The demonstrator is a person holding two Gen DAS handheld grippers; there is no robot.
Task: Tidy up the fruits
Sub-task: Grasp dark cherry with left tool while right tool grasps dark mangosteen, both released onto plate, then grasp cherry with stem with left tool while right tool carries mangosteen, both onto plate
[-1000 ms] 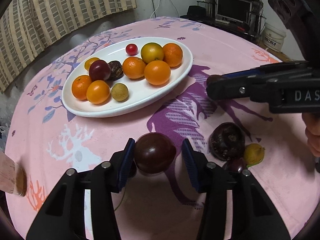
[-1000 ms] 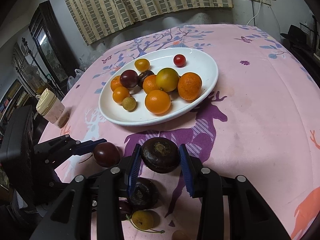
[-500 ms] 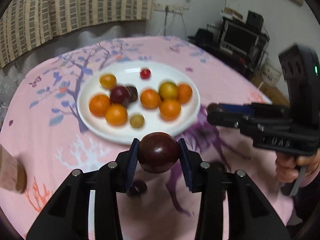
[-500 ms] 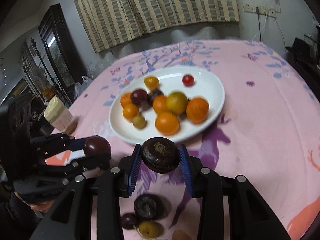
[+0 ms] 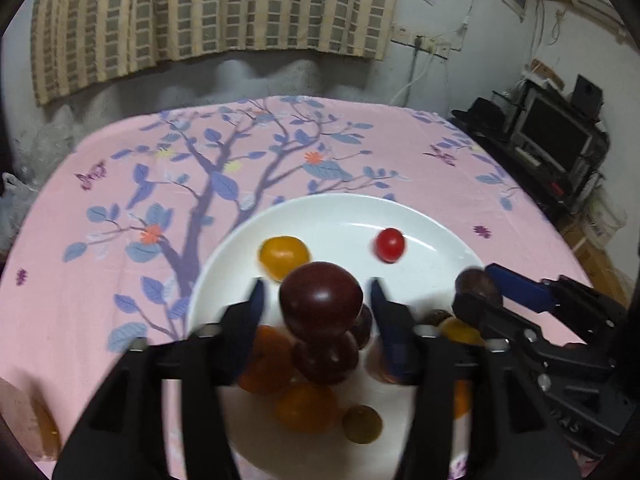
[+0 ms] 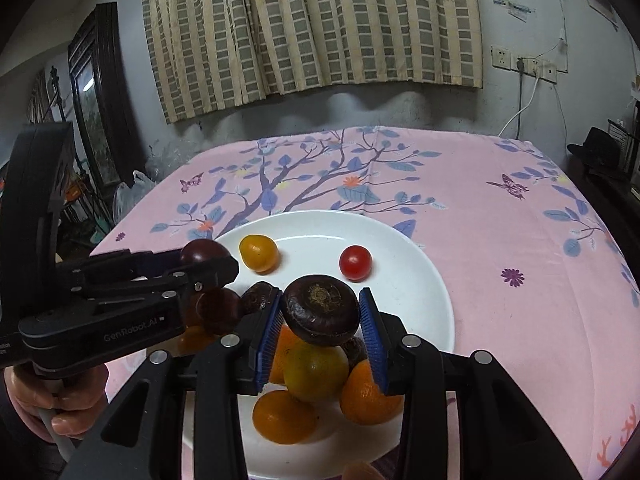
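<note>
left gripper (image 5: pixel 316 308): it is hanging over the near half of the white plate; its jaws have just been opening, and now they are standing wide apart, with a gap on each side of the plum, so the pads are not pressing on it
dark red plum (image 5: pixel 321 301): it is sitting between the left gripper's two blue pads (image 5: pixel 256 304), right above another dark fruit on the plate; it is a little blurred
right gripper (image 6: pixel 320 320): it is hanging over the plate too, to the right of the left gripper; its jaws have just been opening; the dark brown fruit is filling the space between its pads, and I cannot tell if the pads are pressing on it or only just beside it
dark brown fruit (image 6: pixel 321 309): it is sitting between the right gripper's blue pads, just above the yellow-green fruit (image 6: pixel 316 368) and the oranges
white plate (image 6: pixel 416 292): it is lying on the pink tablecloth (image 6: pixel 500 240), and it is holding the fruit pile at its near side
yellow tomato (image 6: pixel 258 253): it is lying on the far left part of the plate, apart from the pile
red cherry tomato (image 6: pixel 355 263): it is lying on the far right part of the plate, by itself
hand (image 6: pixel 56 404): it is holding the left gripper's handle at the near left
curtain (image 6: pixel 312 28): it is hanging on the far wall behind the table
</note>
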